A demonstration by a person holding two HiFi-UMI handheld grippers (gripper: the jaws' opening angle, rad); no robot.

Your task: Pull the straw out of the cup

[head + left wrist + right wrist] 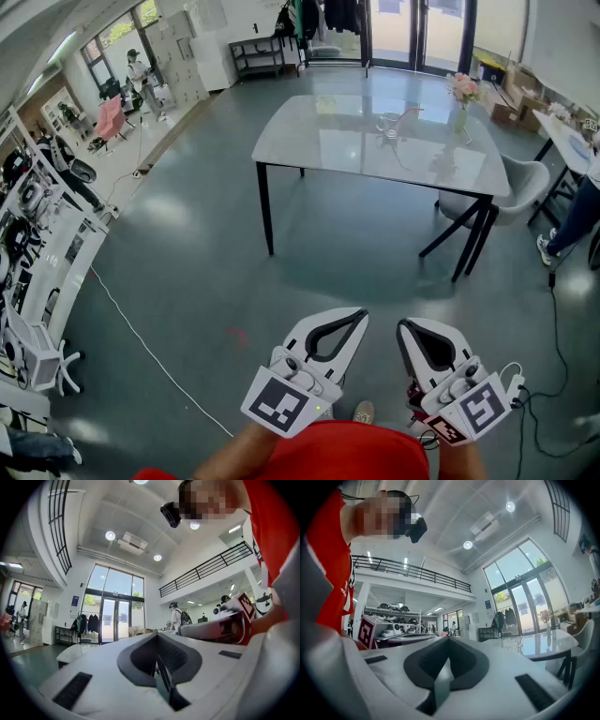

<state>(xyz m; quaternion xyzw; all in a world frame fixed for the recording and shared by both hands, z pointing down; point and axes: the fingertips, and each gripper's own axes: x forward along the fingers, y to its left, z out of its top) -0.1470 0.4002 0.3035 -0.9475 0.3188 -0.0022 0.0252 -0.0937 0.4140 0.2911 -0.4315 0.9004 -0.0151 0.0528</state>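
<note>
Head view, left gripper (359, 314): lower centre, jaws together, empty.
Head view, right gripper (403, 326): beside it, jaws together, empty.
Head view, cup (389, 124): on glass table (309, 141), upper centre, well apart from both grippers; straw (410, 112) barely discernible.
Left gripper view, jaws: closed, nothing between.
Right gripper view, jaws: closed, nothing between.

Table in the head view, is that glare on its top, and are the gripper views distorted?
Head view: yes, the table top mirrors window light, and the floor shines too. Left gripper view: fisheye curves the railing, corners black. Right gripper view: same bending, ceiling lamp glares white.
</note>
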